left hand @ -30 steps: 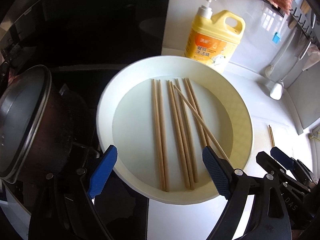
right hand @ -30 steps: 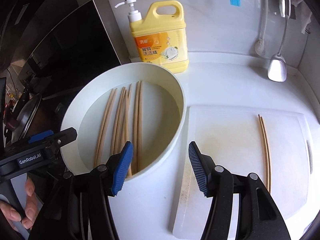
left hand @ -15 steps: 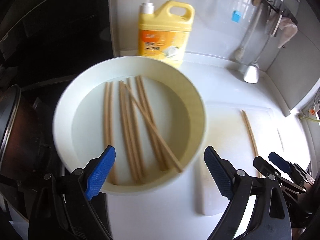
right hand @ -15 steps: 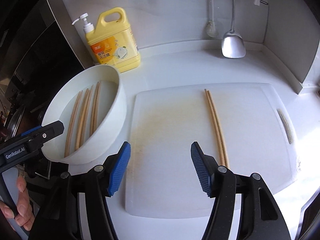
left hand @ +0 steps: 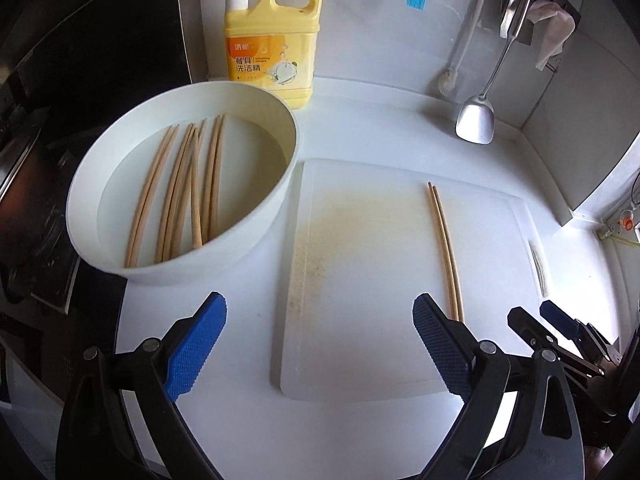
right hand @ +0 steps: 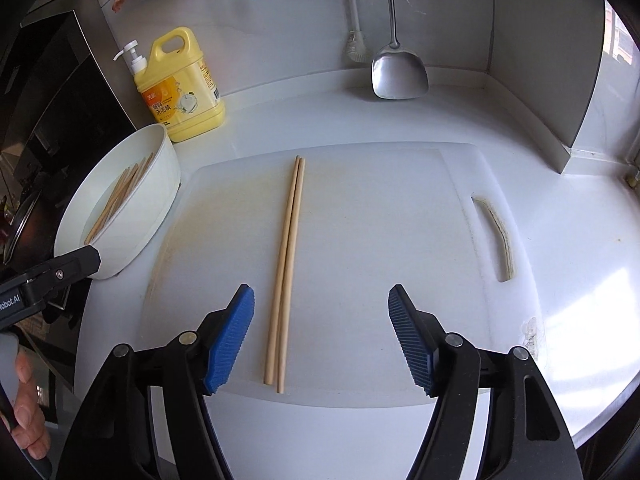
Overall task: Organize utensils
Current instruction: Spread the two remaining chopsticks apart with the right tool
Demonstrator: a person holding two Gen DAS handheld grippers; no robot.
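Observation:
Several wooden chopsticks (left hand: pixel 188 184) lie in water inside a white basin (left hand: pixel 240 236), which the right wrist view shows at its left edge as the basin (right hand: pixel 160 184). Two more chopsticks (right hand: pixel 286 268) lie side by side on a white cutting board (right hand: pixel 360 240); in the left wrist view this pair (left hand: pixel 444 248) runs down the board (left hand: pixel 360 280). My left gripper (left hand: pixel 320 344) hovers over the board's near left part, its jaws still opening, with nothing between them. My right gripper (right hand: pixel 322 332) is above the board's near edge, jaws opening, and the pair's near ends lie below the gap, untouched.
A yellow detergent bottle (left hand: pixel 272 48) stands behind the basin. A metal spatula (right hand: pixel 398 68) and a brush (right hand: pixel 356 40) hang by the back wall. A dark stove (left hand: pixel 80 60) lies left. A person's hand (right hand: pixel 24 408) holds the left gripper.
Both grippers have swung right, away from the basin and over the cutting board. Both sets of jaws stand wider than before. The chopsticks have not moved.

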